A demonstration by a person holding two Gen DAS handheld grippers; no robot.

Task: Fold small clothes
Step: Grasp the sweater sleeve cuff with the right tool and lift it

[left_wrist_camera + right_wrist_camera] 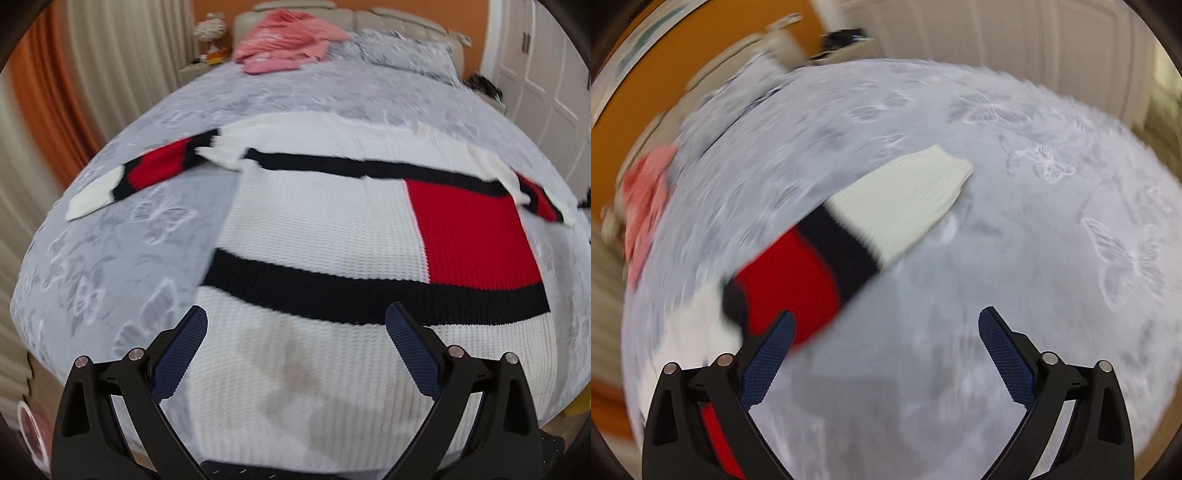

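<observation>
Both jaws open over sweater [332, 221] on bed [122, 236].

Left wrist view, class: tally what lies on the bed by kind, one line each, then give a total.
Knit sweaters (white, black and red): 1
Pink garments, a crumpled heap that cannot be separated, counted as one: 1
Pillows: 1
Total: 3
Both tongs, left and right, are open and hold nothing.
</observation>
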